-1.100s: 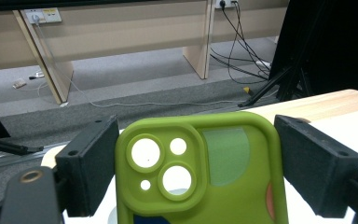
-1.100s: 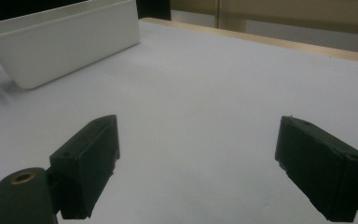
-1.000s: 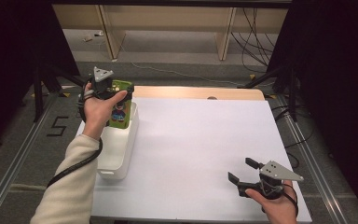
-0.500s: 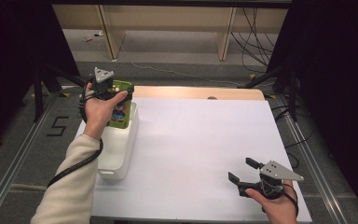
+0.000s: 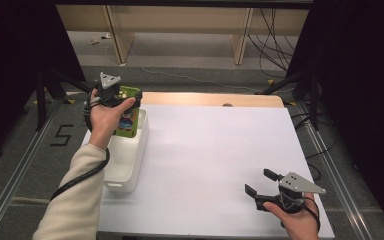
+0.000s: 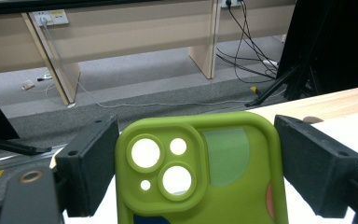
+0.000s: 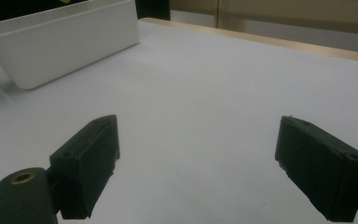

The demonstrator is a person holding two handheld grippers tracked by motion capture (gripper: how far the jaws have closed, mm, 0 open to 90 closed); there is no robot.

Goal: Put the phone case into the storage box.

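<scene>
While clamping phone case (image 6: 200, 172), jaws narrow.

Cream knit sleeve (image 5: 72, 200), black grippers with blocky fingers (image 7: 324, 165), grey three-cornered top plates (image 5: 300, 183) (screws at corners), black cables (image 5: 80, 175)

The green phone case (image 6: 200, 172) runs off the bottom edge in the left gripper view; from above, the hand (image 5: 107, 117) covers half of it.
</scene>
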